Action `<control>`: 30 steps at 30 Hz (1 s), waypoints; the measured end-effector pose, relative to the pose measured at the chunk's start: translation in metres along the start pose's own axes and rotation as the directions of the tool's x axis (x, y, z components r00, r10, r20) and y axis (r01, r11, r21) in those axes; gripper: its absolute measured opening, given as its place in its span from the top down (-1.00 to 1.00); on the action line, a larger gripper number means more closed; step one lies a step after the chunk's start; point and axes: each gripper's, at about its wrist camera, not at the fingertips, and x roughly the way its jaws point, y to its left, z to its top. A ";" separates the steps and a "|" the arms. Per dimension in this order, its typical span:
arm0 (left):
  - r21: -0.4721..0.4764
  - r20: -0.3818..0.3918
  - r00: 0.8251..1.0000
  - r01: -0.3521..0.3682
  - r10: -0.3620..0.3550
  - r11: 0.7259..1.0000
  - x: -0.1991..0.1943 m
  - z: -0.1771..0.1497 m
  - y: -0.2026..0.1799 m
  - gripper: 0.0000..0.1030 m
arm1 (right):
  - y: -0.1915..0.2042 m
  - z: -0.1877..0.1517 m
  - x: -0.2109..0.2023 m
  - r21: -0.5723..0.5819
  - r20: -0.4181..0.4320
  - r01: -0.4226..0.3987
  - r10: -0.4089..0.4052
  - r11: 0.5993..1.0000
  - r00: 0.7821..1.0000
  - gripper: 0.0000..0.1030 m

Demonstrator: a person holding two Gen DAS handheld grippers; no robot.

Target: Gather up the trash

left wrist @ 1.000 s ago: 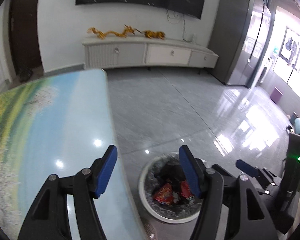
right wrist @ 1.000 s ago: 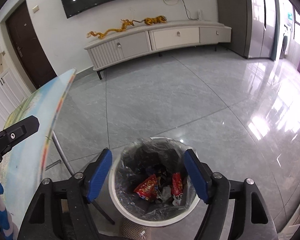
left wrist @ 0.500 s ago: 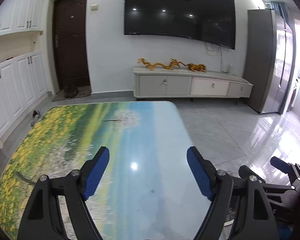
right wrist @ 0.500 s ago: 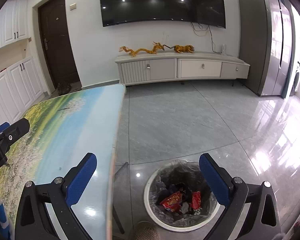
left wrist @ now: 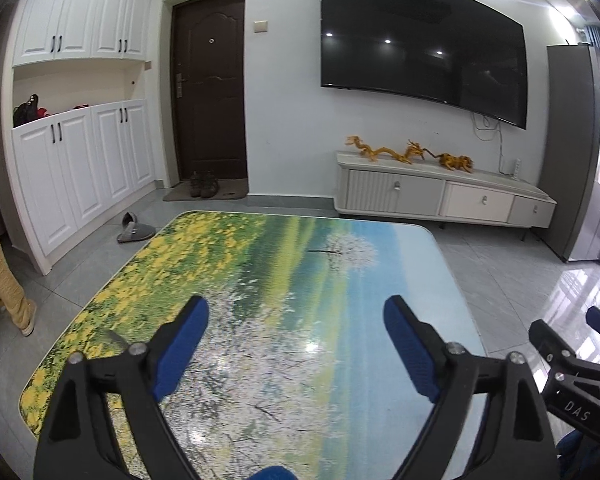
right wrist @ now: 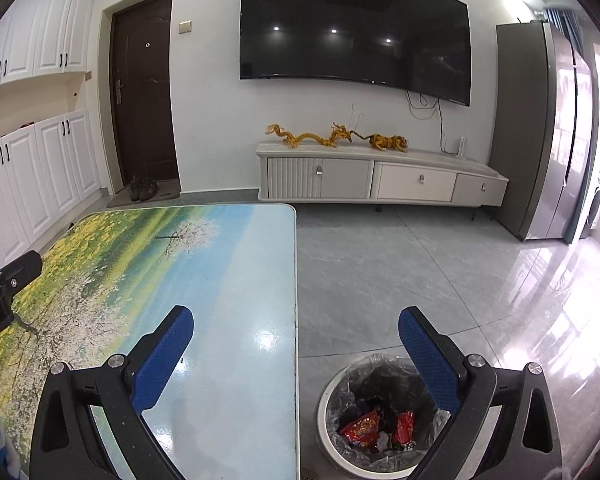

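Observation:
A white trash bin point(right wrist: 325, 432) with a clear liner stands on the floor beside the table's right edge, holding red snack wrappers point(right wrist: 360, 427) and other scraps. My right gripper point(right wrist: 296, 338) hangs open and empty above the table edge and the bin. My left gripper point(left wrist: 296, 330) is over the table point(left wrist: 260, 280), its jaws opening, nothing between them. The table's landscape-print top point(right wrist: 160, 272) carries no trash that I can see. The right gripper's tip point(left wrist: 560, 344) shows at the right edge of the left wrist view.
A white TV cabinet point(right wrist: 380, 178) with golden dragon figures stands against the far wall under a large TV. A grey fridge point(right wrist: 540, 140) is at the right, white cupboards point(left wrist: 80, 168) and a dark door at the left. A person's leg point(left wrist: 0, 260) stands far left.
Both grippers rose and swung left, from over the bin to over the table. Both jaws spread wider. The bin left the left wrist view.

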 end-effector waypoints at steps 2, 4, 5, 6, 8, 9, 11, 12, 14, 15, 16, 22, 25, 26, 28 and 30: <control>-0.009 0.015 1.000 -0.013 0.014 1.000 -0.003 -0.001 0.006 -0.87 | 0.002 0.001 -0.001 0.003 0.010 0.003 -0.003 1.000 1.000 -1.00; -0.018 0.020 1.000 -0.020 0.021 1.000 -0.004 0.000 0.011 -0.87 | 0.003 0.001 -0.002 0.005 0.015 0.009 -0.009 1.000 1.000 -1.00; -0.020 0.023 0.999 -0.025 0.026 0.999 -0.005 0.000 0.012 -0.88 | 0.004 0.001 -0.002 0.005 0.017 0.013 -0.013 1.000 1.000 -1.00; -0.022 0.027 0.999 -0.029 0.030 0.999 -0.005 0.000 0.014 -0.88 | 0.005 0.001 -0.002 0.004 0.019 0.016 -0.016 1.000 1.000 -1.00; -0.028 0.032 0.999 -0.033 0.034 0.999 -0.006 0.001 0.015 -0.88 | 0.006 0.001 -0.003 0.002 0.029 0.019 -0.019 1.000 0.999 -1.00; -0.027 0.035 0.999 -0.034 0.035 0.999 -0.007 0.000 0.015 -0.88 | 0.007 0.000 -0.005 0.000 0.034 0.021 -0.021 1.000 0.999 -1.00; -0.023 0.039 0.999 -0.031 0.032 0.999 -0.009 0.000 0.012 -0.88 | 0.006 -0.001 -0.008 -0.001 0.045 0.025 -0.025 1.000 0.999 -1.00; -0.020 0.039 0.999 -0.028 0.029 0.999 -0.009 0.000 0.011 -0.88 | 0.005 -0.001 -0.009 -0.001 0.047 0.026 -0.026 1.000 0.999 -1.00; -0.012 0.037 0.999 -0.021 0.022 1.000 -0.009 -0.001 0.008 -0.88 | 0.003 -0.001 -0.010 0.004 0.051 0.031 -0.032 1.000 0.998 -1.00; -0.007 0.038 0.999 -0.020 0.020 1.000 -0.010 -0.001 0.006 -0.88 | 0.002 -0.001 -0.009 0.006 0.051 0.033 -0.033 0.999 0.998 -1.00; 0.000 0.038 0.999 -0.018 0.018 1.000 -0.011 -0.002 0.003 -0.88 | 0.001 -0.001 -0.010 0.010 0.051 0.034 -0.034 0.999 0.998 -1.00; 0.015 0.030 1.000 -0.002 0.002 1.000 -0.010 -0.004 -0.003 -0.88 | -0.008 -0.001 -0.010 0.037 0.045 0.056 -0.058 0.998 0.997 -1.00; 0.022 0.025 1.000 0.005 -0.006 1.000 -0.010 -0.005 -0.006 -0.88 | -0.013 -0.001 -0.012 0.044 0.047 0.074 -0.076 0.996 0.996 -1.00; 0.025 0.023 1.000 0.006 -0.007 1.000 -0.010 -0.005 -0.007 -0.88 | -0.014 0.000 -0.013 0.047 0.049 0.076 -0.079 0.996 0.996 -1.00; 0.032 0.022 1.000 0.011 -0.011 0.999 -0.011 -0.005 -0.010 -0.88 | -0.017 0.000 -0.014 0.052 0.052 0.078 -0.081 0.996 0.995 -1.00; 0.037 0.024 1.000 0.013 -0.014 0.999 -0.012 -0.006 -0.013 -0.88 | -0.019 -0.001 -0.016 0.053 0.056 0.083 -0.085 0.995 0.995 -1.00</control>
